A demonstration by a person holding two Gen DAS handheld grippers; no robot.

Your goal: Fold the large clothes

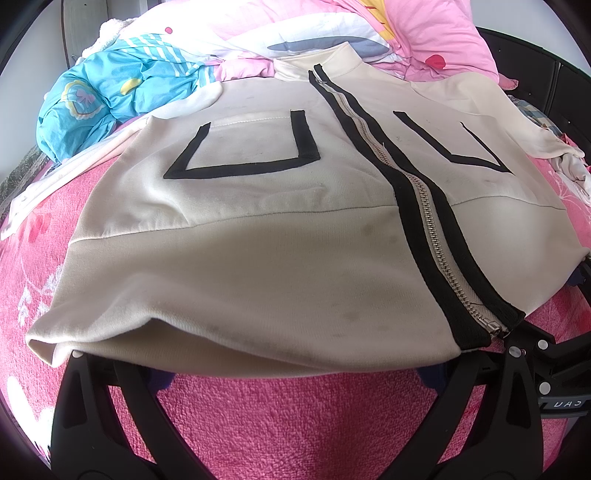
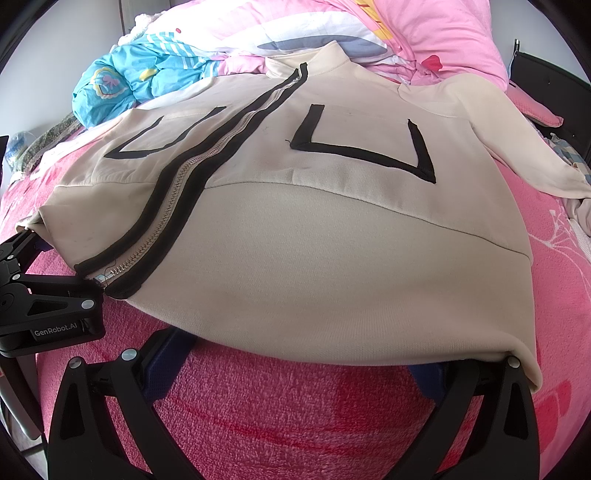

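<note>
A cream zip-up jacket [image 1: 258,243] with black pocket trim and a black-edged zipper [image 1: 424,206] lies front up and zipped on a pink bed cover [image 1: 295,417]. It also shows in the right wrist view [image 2: 332,266]. My left gripper [image 1: 295,373] is open at the hem's left half, its fingertips hidden under the hem edge. My right gripper [image 2: 306,354] is open at the hem's right half, its tips also under the hem. The left gripper shows at the left of the right wrist view [image 2: 48,291]. The right gripper shows at the right of the left wrist view [image 1: 546,354].
A blue patterned quilt [image 1: 110,99] and a pink and white quilt [image 1: 332,33] are piled behind the collar. White cloth [image 1: 55,177] lies by the left sleeve. More clothes [image 1: 569,162] lie at the right, by a dark bed frame [image 2: 546,74].
</note>
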